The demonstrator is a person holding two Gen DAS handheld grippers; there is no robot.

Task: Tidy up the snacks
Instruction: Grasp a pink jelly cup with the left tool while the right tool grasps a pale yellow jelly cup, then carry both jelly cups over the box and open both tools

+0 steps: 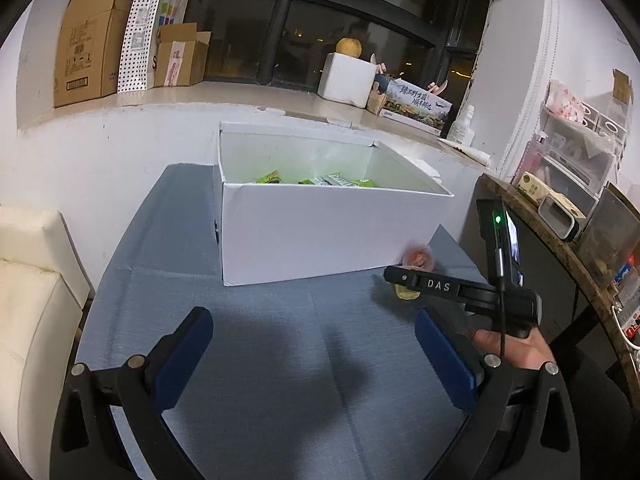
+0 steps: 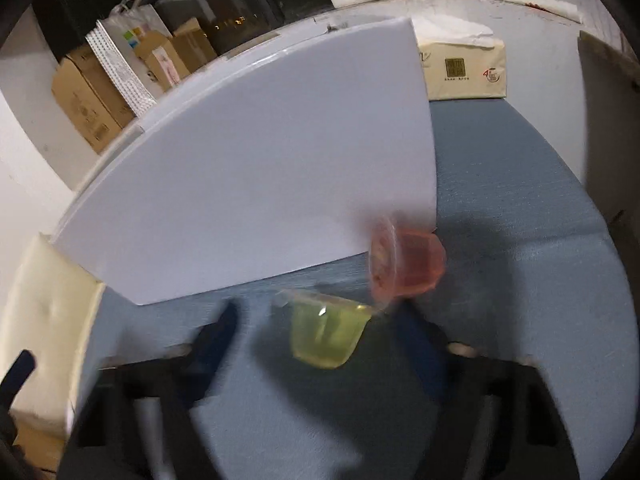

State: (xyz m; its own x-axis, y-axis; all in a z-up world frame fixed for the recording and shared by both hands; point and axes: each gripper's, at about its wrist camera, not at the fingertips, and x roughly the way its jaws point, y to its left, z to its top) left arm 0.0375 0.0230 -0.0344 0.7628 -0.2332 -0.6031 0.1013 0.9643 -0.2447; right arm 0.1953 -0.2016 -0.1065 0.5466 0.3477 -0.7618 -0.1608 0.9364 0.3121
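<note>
A white box (image 1: 320, 232) stands on the blue-grey tablecloth (image 1: 280, 340), with green snack packets (image 1: 320, 179) inside. By its right front corner sit a yellow-green jelly cup (image 2: 326, 334) and a red jelly cup (image 2: 406, 266) lying on its side. My right gripper (image 2: 320, 330) straddles the yellow-green cup; a gap shows on each side of it, though the view is blurred. From the left wrist view the right gripper (image 1: 400, 280) reaches in from the right over the yellow cup (image 1: 406, 293), with the red cup (image 1: 419, 258) just behind. My left gripper (image 1: 316, 346) hovers open over bare cloth.
A tissue pack (image 2: 460, 68) lies behind the box on the right. A cream chair (image 1: 32, 292) stands at the table's left edge. Right of the table is a dark shelf unit (image 1: 560, 248) with clutter. Cardboard boxes (image 1: 92, 44) line the windowsill.
</note>
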